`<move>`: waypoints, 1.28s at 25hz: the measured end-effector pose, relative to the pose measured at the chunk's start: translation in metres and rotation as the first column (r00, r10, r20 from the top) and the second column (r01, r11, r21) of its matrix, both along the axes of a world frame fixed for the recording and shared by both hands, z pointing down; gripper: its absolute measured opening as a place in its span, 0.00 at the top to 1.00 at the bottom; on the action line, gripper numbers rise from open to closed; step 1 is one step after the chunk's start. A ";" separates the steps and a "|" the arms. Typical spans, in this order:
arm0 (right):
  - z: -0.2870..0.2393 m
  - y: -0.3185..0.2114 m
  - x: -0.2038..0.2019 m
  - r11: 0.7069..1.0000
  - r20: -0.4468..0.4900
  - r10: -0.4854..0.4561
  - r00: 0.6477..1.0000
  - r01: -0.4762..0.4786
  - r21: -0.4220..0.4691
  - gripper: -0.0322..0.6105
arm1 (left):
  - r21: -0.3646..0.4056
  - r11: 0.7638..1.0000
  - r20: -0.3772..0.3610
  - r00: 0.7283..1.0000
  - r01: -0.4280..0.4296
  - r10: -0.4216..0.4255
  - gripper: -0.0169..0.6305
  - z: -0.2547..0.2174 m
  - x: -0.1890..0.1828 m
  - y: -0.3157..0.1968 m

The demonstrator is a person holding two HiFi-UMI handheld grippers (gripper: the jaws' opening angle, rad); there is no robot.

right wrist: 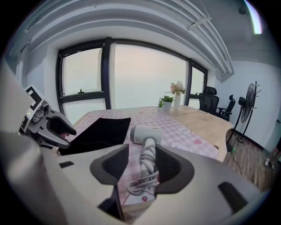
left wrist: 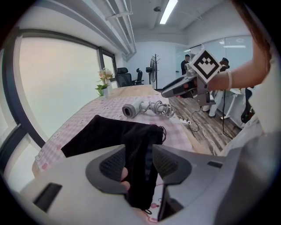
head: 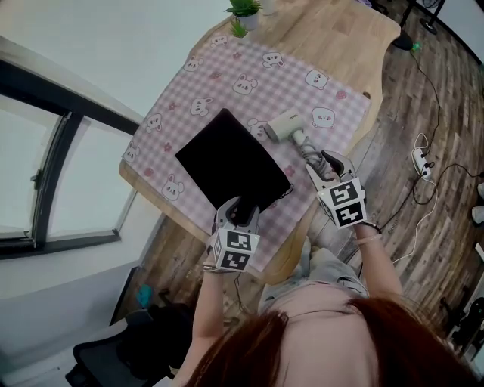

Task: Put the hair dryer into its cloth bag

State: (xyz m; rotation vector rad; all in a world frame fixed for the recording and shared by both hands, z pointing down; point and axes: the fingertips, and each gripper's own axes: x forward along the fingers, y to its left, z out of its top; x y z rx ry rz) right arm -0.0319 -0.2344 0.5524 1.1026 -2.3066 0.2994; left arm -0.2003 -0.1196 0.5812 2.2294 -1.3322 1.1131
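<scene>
While neither thing is gripped yet, this looks like the pick-up step: the bag [head: 231, 160] lies flat on the checked cloth [head: 227, 72], with the hair dryer [head: 286, 127] on the cloth just right of it. The left gripper [head: 241, 210] is wide open, the bag's near edge bunched loose between its pads. The right gripper [head: 322, 163] is partly open astride the cord-wrapped handle, not squeezing. Next: pinch both, lift the bag mouth open, feed the dryer in.

Bright, even daylight; window [right wrist: 131, 74] at 11 o'clock blown out white. Glare from ceiling strip light [left wrist: 169, 11] at 12. Shadows soft. Fisheye bending, black vignette at rims; close foreground soft.
</scene>
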 end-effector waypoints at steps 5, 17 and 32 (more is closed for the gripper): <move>0.019 -0.009 0.001 1.000 -0.020 0.010 1.000 -0.010 -0.027 0.64 | -0.025 0.998 0.045 0.998 -0.049 0.050 0.70 0.016 -0.001 -0.003; 0.060 -0.024 0.000 0.992 -0.048 0.028 0.998 -0.033 -0.120 0.56 | -0.074 0.992 0.059 0.992 -0.105 0.110 0.70 0.039 -0.003 -0.015; 0.099 -0.039 -0.008 0.975 -0.094 0.035 0.995 -0.055 -0.216 0.52 | -0.096 0.984 0.092 0.983 -0.149 0.158 0.76 0.056 -0.006 -0.020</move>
